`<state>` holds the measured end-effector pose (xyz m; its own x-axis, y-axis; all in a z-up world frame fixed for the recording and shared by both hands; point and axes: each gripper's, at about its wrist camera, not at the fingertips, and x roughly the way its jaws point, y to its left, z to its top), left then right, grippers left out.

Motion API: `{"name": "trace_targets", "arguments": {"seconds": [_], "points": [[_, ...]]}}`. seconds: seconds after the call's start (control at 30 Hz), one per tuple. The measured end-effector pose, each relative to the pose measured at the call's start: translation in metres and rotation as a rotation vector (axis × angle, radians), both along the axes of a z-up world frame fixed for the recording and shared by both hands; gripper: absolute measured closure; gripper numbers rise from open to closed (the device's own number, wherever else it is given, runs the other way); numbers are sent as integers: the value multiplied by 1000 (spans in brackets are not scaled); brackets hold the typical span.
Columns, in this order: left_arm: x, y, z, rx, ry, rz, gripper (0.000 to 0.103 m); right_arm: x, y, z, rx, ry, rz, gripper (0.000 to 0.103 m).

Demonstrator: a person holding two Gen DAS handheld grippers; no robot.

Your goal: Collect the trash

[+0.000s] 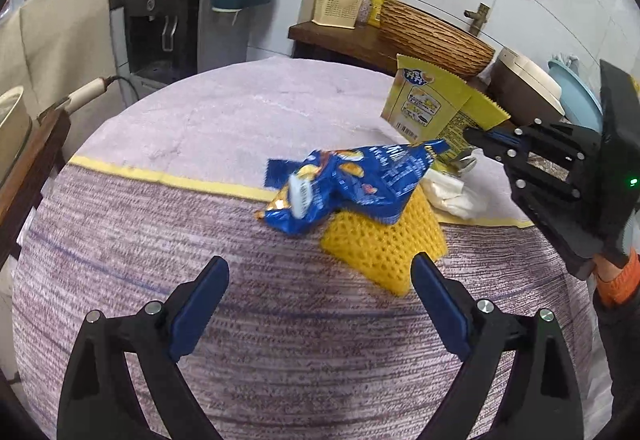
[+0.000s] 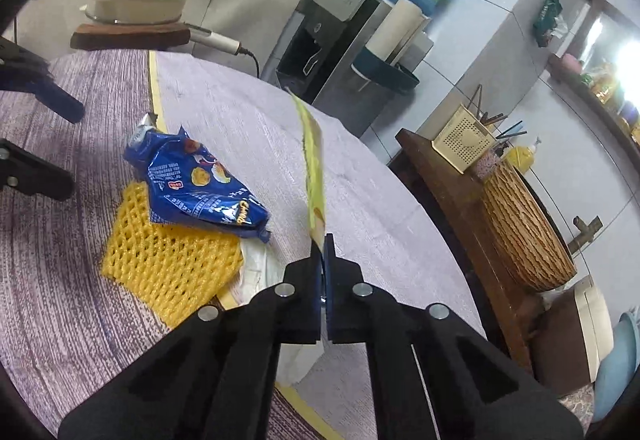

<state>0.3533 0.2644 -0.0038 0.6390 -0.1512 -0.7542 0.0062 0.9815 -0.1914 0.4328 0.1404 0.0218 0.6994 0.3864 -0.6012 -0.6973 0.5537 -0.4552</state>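
Observation:
A crumpled blue snack bag (image 1: 344,180) lies on a yellow foam fruit net (image 1: 380,244) on the cloth-covered table (image 1: 224,128). My left gripper (image 1: 320,280) is open and empty, just short of the net. My right gripper (image 2: 322,244) is shut on a yellow snack wrapper (image 2: 312,164), held edge-on above the table; the wrapper shows flat in the left wrist view (image 1: 436,108), with the right gripper (image 1: 472,132) pinching it. White crumpled tissue (image 1: 452,192) lies beside the net. The blue bag (image 2: 200,184) and the net (image 2: 168,260) also show in the right wrist view.
A water dispenser (image 1: 168,8) stands behind the table. A dark wood counter (image 1: 340,40) holds a woven basket (image 1: 432,36), a utensil holder (image 1: 340,0) and a rice cooker (image 1: 524,80). A pot on a wooden board (image 2: 136,4) sits at the table's far left.

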Motion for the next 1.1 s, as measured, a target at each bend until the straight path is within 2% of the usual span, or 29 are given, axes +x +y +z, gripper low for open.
{"name": "trace_targets", "arguments": {"seconds": [0.27,0.37,0.53,0.6,0.67,0.73,0.77,0.83,0.97,1.1], "points": [[32,-51,20,198,-74,-123,12,-2,-40,37,99,38,-58,102],[53,-72,18,278,-52,-139,16,-2,-53,44,113,53,-84,102],[86,-76,5,257,15,-106,28,-7,-78,49,129,86,-114,102],[91,-75,1,250,31,-98,39,-11,-86,49,129,91,-117,102],[93,-71,-3,236,45,-80,56,-14,-92,48,129,96,-124,102],[92,-65,-4,190,48,-61,68,-17,-99,47,129,100,-132,102],[90,-62,-2,176,39,-52,71,-19,-102,47,133,105,-136,102],[80,-61,4,194,8,-44,78,-22,-106,46,140,111,-141,102],[55,-60,19,232,-50,-47,86,-29,-113,45,158,123,-143,102],[32,-54,35,234,-97,-29,89,-39,-119,47,180,130,-147,102]]}}
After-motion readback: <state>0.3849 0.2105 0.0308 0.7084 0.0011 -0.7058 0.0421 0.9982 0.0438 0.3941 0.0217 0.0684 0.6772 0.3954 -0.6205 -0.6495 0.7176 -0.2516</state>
